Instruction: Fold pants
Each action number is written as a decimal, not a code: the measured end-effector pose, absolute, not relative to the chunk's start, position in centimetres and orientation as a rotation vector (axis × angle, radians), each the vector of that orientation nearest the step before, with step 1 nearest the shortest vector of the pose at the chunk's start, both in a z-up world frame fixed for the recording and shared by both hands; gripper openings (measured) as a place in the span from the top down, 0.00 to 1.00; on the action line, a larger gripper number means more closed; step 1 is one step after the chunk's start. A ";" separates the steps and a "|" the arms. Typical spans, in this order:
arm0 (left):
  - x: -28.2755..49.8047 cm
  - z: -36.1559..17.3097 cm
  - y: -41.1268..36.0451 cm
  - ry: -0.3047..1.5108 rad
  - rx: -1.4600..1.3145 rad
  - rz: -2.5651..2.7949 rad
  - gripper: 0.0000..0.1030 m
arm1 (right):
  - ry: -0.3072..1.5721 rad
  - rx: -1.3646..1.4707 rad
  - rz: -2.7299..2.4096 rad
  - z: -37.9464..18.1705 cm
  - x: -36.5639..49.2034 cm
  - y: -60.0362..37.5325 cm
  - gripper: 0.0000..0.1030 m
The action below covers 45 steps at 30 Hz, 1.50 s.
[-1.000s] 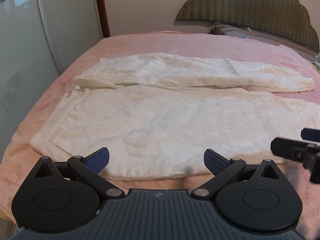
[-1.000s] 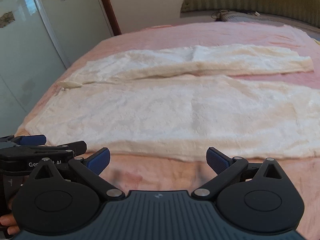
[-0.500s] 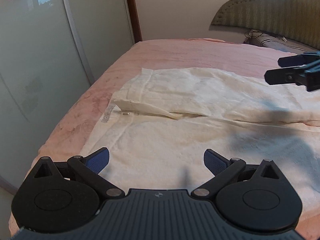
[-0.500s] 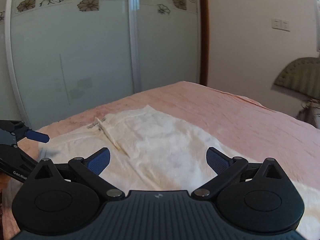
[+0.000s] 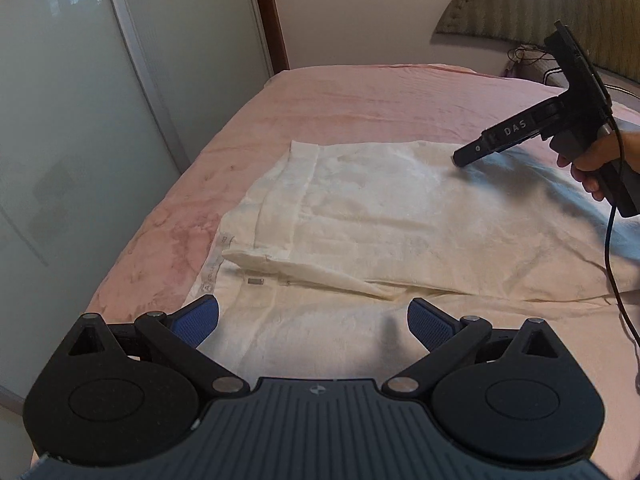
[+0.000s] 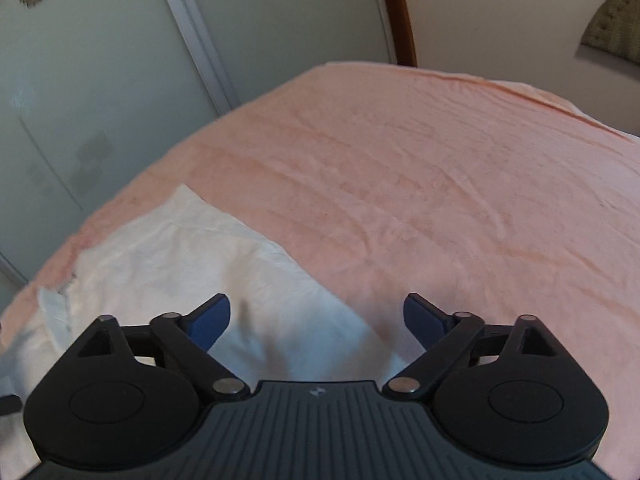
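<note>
grippers over the waistband end

your left gripper point(image 5: 313, 322) gapes wide, empty, over the cream textured pants point(image 5: 392, 220) on the pink bedspread point(image 5: 360, 96). your right gripper point(image 6: 316, 322), equally spread, holds nothing above their far edge; legs run rightward.

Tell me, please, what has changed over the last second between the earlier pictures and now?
Both grippers swung from the pants' near long edge toward the waistband end. The left gripper now hovers over the waist, and the right gripper has reached across to the far edge. Neither has grasped anything; both stay open. The pants still lie flat on the bed.
</note>
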<state>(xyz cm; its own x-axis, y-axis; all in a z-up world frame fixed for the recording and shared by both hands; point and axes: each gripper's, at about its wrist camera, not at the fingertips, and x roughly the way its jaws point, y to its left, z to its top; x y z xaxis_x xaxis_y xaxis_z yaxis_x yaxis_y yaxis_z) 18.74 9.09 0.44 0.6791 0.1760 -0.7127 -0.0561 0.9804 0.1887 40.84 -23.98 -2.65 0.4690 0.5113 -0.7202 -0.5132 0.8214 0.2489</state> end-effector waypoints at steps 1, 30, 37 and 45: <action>19.2 0.5 9.0 0.812 0.154 0.133 0.00 | 0.889 -0.018 0.639 -3.0 41.2 -23.7 0.27; 30.8 0.5 16.7 0.805 -0.701 0.071 0.98 | 0.311 -0.843 0.724 -2.1 17.6 -15.0 0.94; 25.2 1.9 15.7 0.759 -0.633 0.024 0.98 | 0.372 -0.832 0.552 -0.7 17.3 -21.5 0.41; 22.5 2.7 14.2 0.730 -0.514 0.024 0.97 | 0.560 -0.839 0.476 -2.4 21.9 -25.7 0.61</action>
<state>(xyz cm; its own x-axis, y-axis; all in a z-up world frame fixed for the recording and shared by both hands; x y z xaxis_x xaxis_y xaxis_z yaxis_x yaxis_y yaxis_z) 22.51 14.22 2.75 0.7505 -0.1547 -0.6425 -0.1962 0.8763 -0.4401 21.88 -25.69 -2.35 0.7564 0.1717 -0.6311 -0.5952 0.5807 -0.5554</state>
